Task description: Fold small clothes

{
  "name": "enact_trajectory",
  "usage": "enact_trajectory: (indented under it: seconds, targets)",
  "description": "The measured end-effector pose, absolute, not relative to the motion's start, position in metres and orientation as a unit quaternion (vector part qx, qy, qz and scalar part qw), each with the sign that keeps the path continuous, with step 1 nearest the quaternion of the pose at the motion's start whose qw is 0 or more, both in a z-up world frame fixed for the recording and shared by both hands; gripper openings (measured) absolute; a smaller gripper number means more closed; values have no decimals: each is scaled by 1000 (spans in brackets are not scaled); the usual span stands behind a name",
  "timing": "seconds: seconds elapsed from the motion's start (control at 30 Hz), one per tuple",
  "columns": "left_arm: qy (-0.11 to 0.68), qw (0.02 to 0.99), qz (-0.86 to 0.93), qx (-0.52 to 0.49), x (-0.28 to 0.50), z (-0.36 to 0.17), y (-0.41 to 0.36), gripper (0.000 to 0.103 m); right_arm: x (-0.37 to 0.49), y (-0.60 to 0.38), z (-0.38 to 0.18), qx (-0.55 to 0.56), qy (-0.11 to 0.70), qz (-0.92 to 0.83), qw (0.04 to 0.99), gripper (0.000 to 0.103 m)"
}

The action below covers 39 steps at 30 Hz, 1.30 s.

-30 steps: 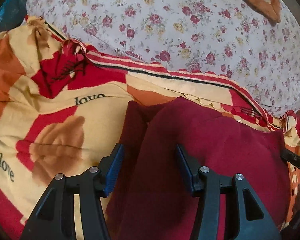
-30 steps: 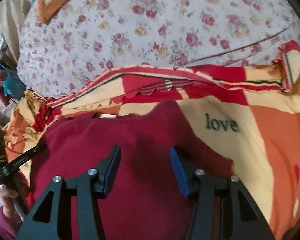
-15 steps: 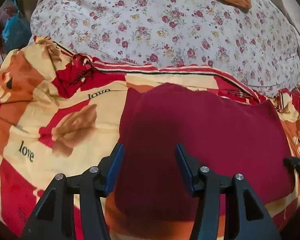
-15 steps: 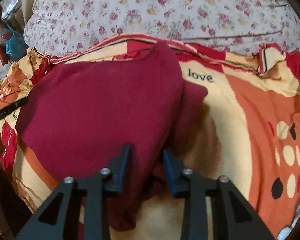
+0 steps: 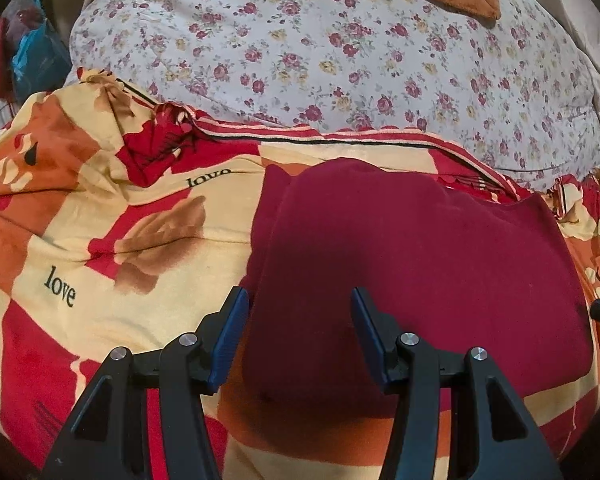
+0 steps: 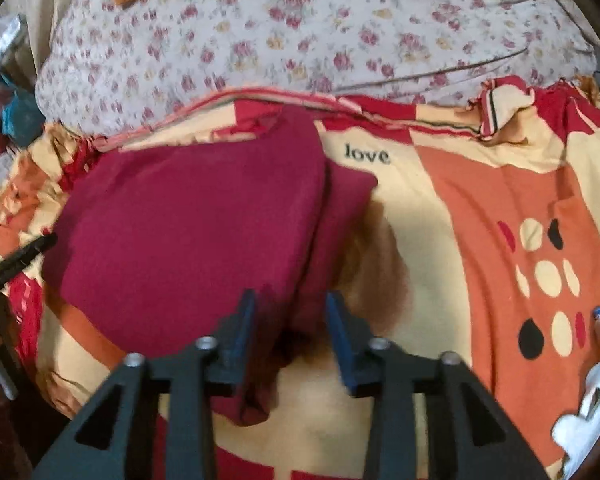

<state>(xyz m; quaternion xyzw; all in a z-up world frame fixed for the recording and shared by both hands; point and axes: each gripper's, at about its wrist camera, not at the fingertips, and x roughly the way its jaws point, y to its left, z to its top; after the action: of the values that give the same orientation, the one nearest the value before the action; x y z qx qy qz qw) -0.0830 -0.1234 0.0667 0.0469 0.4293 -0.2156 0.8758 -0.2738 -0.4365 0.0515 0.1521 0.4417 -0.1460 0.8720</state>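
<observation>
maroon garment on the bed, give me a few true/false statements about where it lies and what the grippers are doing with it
1. The maroon garment lies on the patterned blanket. True.
2. The garment is spread out in a single flat layer. False: it is folded, with a lower layer's edge showing along one side.
3. The left gripper is clamped shut on the garment. False: its jaws stand apart above the cloth.
4. The floral quilt lies beyond the blanket. True.
5. The right gripper hovers over the floral quilt. False: it is at the garment's near corner, jaws just opening, not pressing the cloth.
</observation>
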Motion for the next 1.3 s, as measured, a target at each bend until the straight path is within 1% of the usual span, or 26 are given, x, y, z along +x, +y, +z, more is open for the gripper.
enact_trajectory:
  seconds: [0.13, 0.23, 0.3, 0.37, 0.43, 0.67, 0.83, 1.0, 1.1, 1.2, 1.23, 1.3]
  targets:
    - [437, 872, -216, 36, -81, 63, -121, 32, -271, -422, 67, 130, 428, -135, 884, 40]
    - [440, 871, -216, 35, -82, 62, -121, 32, -264, -413, 66, 121, 429, -121, 887, 40]
    - [444, 869, -217, 32, -82, 60, -119, 32, -258, -410, 56, 114, 443, -118, 881, 40]
    - [450, 865, -221, 17, -81, 59, -114, 32, -253, -413, 35, 112, 474, -125, 864, 41]
    - [455, 863, -218, -6, -79, 59, -104, 32, -254, -415, 28, 109, 474, -129, 864, 41]
    - [464, 858, -201, -88, -68, 51, -77, 32, -248, -403, 57, 122, 454, -100, 877, 43]
    - [476, 849, -211, -91, -69, 37, -83, 32, -206, -371, 62, 126, 442, -32, 888, 45]
    - [461, 854, -221, -98, -70, 37, -78, 32, -143, -326, 53, 124, 450, 25, 884, 48]
    - [439, 860, -240, -100, -71, 43, -75, 32, -112, -303, 52, 139, 450, 58, 880, 52]
    - [422, 859, -268, -107, -71, 49, -75, 32, -81, -278, 51, 145, 453, 81, 876, 52]
    - [421, 856, -277, -112, -69, 49, -75, 31, -70, -270, 50, 138, 455, 84, 875, 52]
    - [433, 843, -293, -128, -61, 43, -75, 18, -51, -257, 50, 123, 458, 81, 876, 52]
